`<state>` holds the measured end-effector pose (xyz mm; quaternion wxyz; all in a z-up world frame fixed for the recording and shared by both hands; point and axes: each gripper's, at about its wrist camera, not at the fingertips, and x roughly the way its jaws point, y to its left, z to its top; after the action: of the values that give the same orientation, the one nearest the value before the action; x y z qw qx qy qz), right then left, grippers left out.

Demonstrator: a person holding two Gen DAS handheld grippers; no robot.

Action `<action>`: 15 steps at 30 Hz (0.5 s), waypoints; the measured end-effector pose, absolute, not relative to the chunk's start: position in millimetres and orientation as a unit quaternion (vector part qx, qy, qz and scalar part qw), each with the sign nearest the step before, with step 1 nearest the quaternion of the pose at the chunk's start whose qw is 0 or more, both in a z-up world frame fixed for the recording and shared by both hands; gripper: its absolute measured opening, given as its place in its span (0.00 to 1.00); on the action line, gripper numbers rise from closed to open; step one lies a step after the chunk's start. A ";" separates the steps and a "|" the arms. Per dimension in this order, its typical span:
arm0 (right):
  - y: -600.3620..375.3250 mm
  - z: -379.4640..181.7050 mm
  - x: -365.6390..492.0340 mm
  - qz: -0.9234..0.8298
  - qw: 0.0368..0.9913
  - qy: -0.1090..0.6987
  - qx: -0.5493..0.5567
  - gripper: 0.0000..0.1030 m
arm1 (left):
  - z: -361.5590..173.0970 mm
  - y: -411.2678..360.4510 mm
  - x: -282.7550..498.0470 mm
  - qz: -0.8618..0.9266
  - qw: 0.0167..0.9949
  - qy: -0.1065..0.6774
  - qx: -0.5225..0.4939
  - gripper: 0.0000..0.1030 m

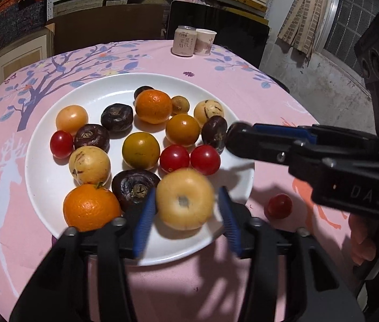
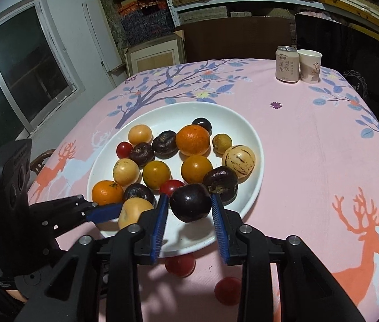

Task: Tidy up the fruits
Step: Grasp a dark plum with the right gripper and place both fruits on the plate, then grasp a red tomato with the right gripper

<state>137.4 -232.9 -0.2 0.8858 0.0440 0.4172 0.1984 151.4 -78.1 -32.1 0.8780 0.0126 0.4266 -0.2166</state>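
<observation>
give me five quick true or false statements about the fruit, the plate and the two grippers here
1. The left hand-held gripper has a pale yellow fruit between its fingers. True.
2. The right hand-held gripper holds an orange. False: a dark purple fruit sits between its fingers.
3. All cherry tomatoes are on the white plate. False: two cherry tomatoes lie on the tablecloth near the plate's edge.
4. A drink can and a paper cup stand side by side at the table's far end. True.
5. The plate holds only one orange. False: two oranges are on it.
</observation>
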 end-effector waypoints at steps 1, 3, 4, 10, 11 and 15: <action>-233.4 0.1 135.4 0.199 0.888 0.411 0.045 0.39 | -29.3 -76.2 149.0 -0.215 0.883 0.418 0.013 0.58; -236.4 1.9 131.5 0.199 0.890 0.406 0.050 0.39 | -22.9 -74.5 143.4 -0.210 0.890 0.403 0.020 0.60; -238.7 3.3 129.7 0.197 0.892 0.404 0.054 0.39 | -20.0 -73.4 140.4 -0.209 0.893 0.398 0.022 0.62; -257.9 8.4 100.6 0.181 0.901 0.389 0.064 0.39 | -16.0 -70.8 106.3 -0.222 0.895 0.383 0.047 0.67; -259.7 6.2 95.6 0.178 0.901 0.391 0.060 0.39 | -18.9 -70.8 99.4 -0.226 0.893 0.386 0.052 0.67; -260.6 -15.9 74.2 0.163 0.897 0.412 0.013 0.39 | -33.8 -70.4 77.9 -0.231 0.882 0.405 0.066 0.67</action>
<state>74.2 -260.6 -15.9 0.8966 0.0125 0.4116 0.1627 77.9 -70.4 -33.8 0.8823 0.0659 0.4046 -0.2314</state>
